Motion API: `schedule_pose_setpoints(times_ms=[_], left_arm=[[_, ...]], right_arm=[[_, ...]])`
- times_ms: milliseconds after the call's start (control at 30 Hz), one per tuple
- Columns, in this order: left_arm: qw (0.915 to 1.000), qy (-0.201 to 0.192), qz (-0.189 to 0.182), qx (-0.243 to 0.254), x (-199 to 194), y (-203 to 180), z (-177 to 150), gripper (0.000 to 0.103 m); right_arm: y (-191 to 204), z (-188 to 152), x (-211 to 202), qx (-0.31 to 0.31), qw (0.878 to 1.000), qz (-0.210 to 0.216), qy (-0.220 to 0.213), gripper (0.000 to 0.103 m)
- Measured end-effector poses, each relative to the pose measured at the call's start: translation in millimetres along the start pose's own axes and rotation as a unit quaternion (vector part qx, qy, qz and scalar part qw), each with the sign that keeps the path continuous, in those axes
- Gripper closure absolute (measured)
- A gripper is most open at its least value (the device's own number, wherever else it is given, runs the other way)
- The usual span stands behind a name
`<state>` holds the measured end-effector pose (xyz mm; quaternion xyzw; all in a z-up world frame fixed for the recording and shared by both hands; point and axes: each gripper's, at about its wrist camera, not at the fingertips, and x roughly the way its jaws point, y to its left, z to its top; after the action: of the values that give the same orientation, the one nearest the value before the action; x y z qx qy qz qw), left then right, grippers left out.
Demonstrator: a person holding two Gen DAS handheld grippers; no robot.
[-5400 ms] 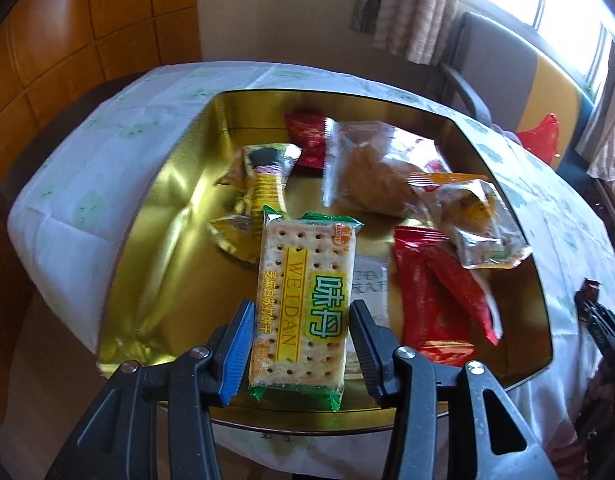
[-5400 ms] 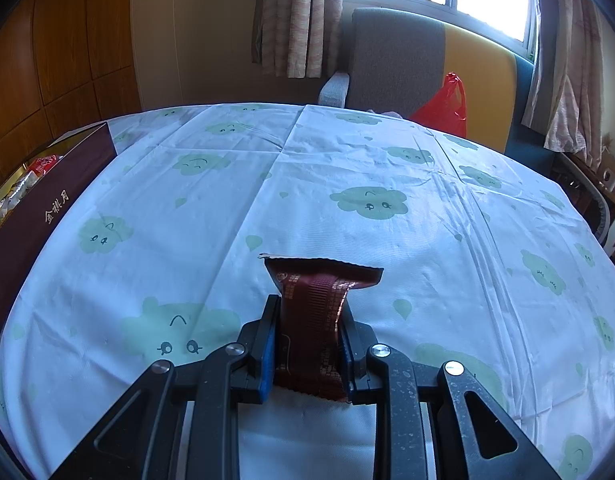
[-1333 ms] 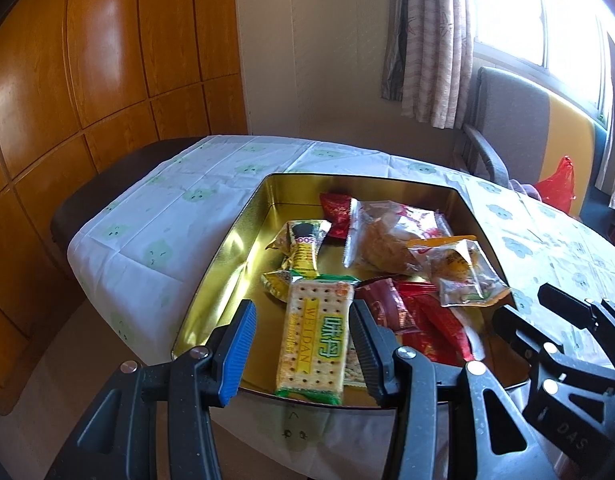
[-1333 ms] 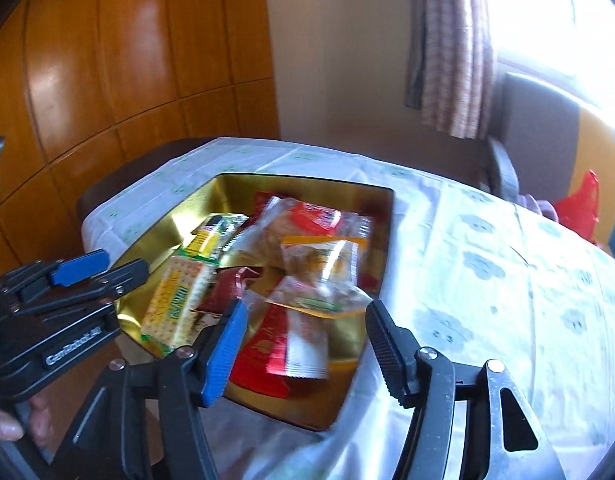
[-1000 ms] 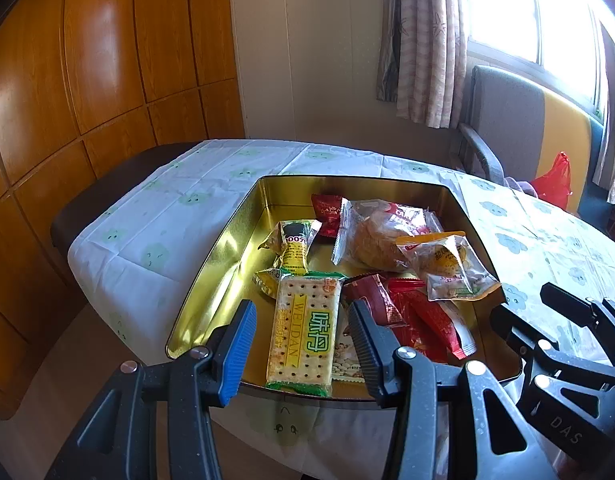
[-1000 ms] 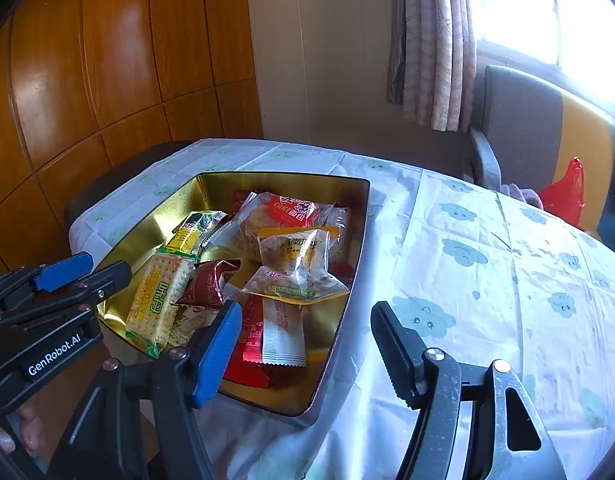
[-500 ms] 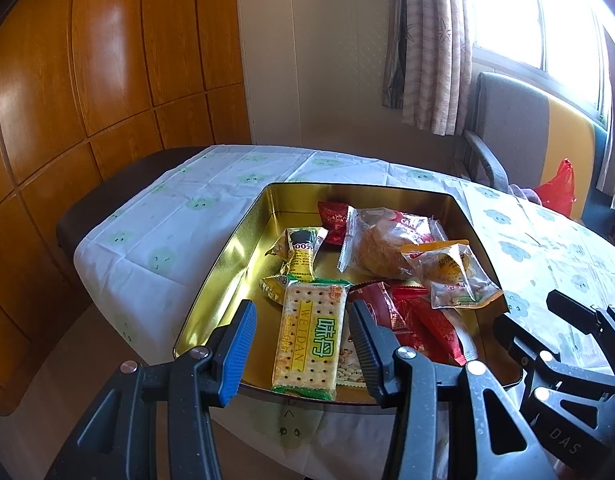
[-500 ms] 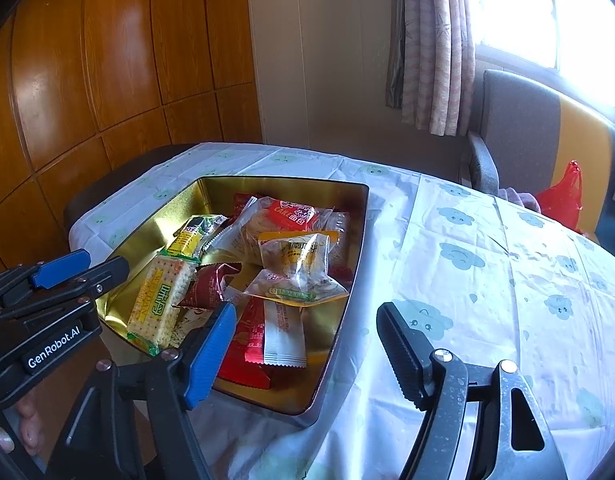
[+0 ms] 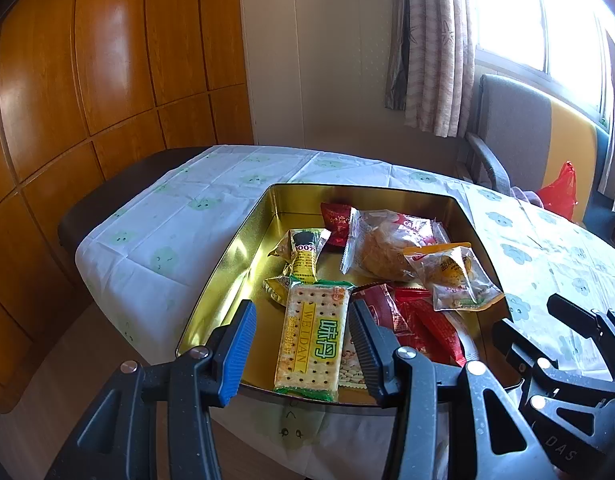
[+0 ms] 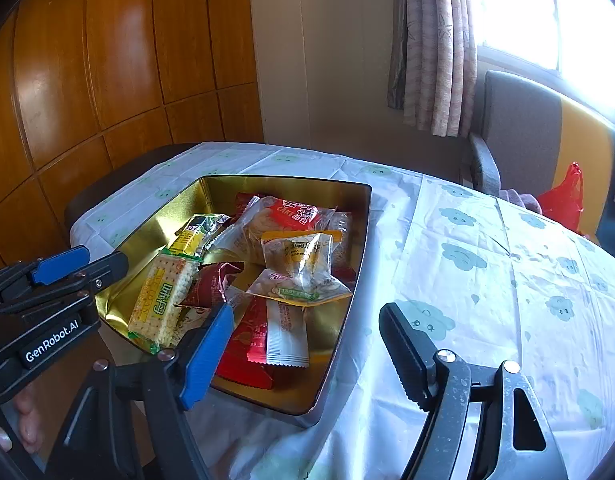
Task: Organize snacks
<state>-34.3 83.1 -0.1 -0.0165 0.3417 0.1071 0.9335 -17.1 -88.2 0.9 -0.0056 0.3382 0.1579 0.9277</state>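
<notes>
A gold tin (image 9: 227, 264) on the clouded tablecloth holds several snacks. Among them are a green-edged cracker pack (image 9: 313, 340), a dark red wrapper (image 10: 211, 284), a clear cake bag (image 9: 383, 244), a small pastry bag (image 10: 303, 260) and red packets (image 10: 251, 344). My left gripper (image 9: 299, 320) hovers open over the tin's near edge, the cracker pack lying loose below its gap. My right gripper (image 10: 307, 316) hangs over the tin's near right corner, its jaws opening, nothing between them. Each gripper shows in the other's view: right gripper (image 9: 567, 340), left gripper (image 10: 67, 268).
The tablecloth (image 10: 487, 280) spreads to the right of the tin. A grey and yellow chair (image 9: 519, 132) and a red plastic bag (image 10: 563, 196) stand beyond the table by the window. Wood panelling lines the left wall. A person's fingers (image 10: 23, 420) show at the lower left.
The dark red snack that my right gripper held over the table now lies in the tin. Both grippers have drawn back from the tin, and the right jaws have widened over the last second.
</notes>
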Motion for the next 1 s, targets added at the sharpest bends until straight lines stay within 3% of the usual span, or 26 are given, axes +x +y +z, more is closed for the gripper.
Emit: schedule_pose_setpoints(times_ms=[800,1000], left_arm=[[1.0,-0.002,0.001,-0.006,-3.9,-0.5,1.9,0.054],[0.9995,-0.002,-0.011,-0.028,-1.5,6.3,1.8,0.054]], right_arm=[[4.0,0.8,-2.6,-0.012,1.0,0.001,-0.006,0.023],[4.6,0.6,-2.2,-0.014,1.0,0.002,-0.006,0.022]])
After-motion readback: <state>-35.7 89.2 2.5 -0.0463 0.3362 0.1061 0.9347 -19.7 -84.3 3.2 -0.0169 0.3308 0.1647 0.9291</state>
